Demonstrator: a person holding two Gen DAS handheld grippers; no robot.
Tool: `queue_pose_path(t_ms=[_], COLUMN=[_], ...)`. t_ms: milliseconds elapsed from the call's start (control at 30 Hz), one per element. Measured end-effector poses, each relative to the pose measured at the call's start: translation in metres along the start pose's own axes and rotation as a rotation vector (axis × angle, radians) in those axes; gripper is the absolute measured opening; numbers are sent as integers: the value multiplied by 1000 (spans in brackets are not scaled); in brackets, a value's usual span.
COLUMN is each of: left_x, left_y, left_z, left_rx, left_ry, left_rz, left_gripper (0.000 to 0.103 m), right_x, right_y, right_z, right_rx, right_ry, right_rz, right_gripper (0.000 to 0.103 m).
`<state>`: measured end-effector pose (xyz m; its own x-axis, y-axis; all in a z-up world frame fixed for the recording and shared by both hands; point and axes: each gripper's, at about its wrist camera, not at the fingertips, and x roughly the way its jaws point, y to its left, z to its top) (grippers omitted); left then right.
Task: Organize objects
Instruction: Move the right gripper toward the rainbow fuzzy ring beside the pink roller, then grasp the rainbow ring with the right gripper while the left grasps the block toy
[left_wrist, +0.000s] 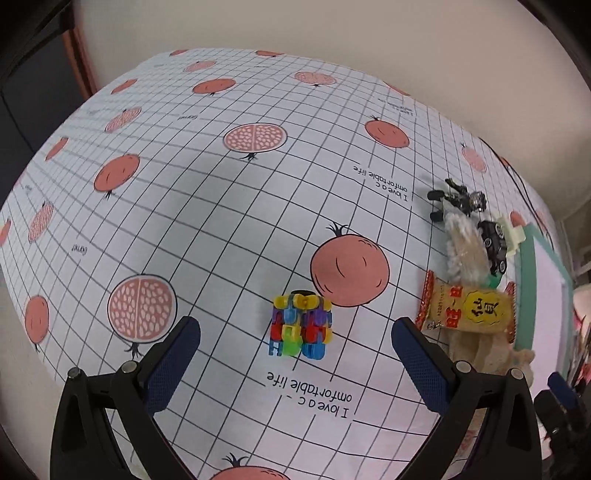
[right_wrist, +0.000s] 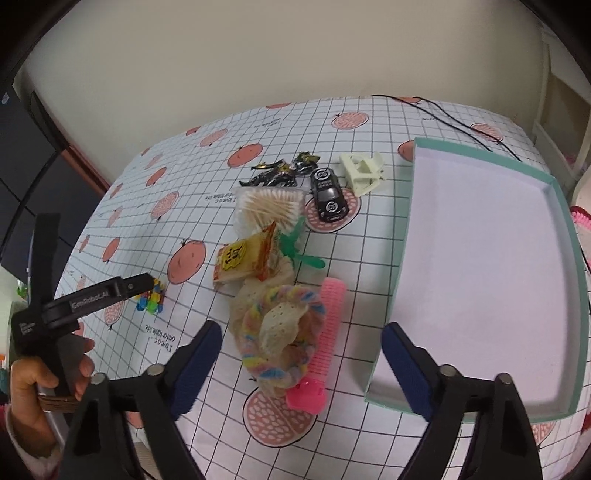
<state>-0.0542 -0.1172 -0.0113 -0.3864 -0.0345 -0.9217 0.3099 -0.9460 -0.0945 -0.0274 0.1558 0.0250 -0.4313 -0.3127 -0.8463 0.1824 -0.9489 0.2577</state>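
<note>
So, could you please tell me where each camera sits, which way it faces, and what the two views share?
Left wrist: on the left gripper, angled down at the tablecloth and the colourful block toy; both its open fingers show.
Right wrist: on the right gripper, angled down at the pink comb, the pastel scrunchie and the teal tray; its open fingers and the person's left hand show.
Shared: the block toy, the snack packet and the black toy car.
</note>
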Motion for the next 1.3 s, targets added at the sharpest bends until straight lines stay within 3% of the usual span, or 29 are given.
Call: queue_pose_path(t_ms=[267,600,833,933,1300], left_x=[3,9,15,17,25], left_y=[-6,-16,-13,-10,-2], left_z=[-4,-5,-8,-7,-7], left_rx=[34,69,54,42,4], left_ry=[15,29,48,50,72], left_rz=[-5,-22,-21,-22,-24], left_gripper=[99,83,75,67,61], right_x=[9,10,2,0,-14], right_y=[2,2,1,0,-13], right_z=[-6,-9,-11,-11,-8], right_rx=[1,10,-4,-7,41], right_ry=[66,94,93,89,57], right_rz=[51,88,98,100,121], right_gripper=[64,36,27,27,27])
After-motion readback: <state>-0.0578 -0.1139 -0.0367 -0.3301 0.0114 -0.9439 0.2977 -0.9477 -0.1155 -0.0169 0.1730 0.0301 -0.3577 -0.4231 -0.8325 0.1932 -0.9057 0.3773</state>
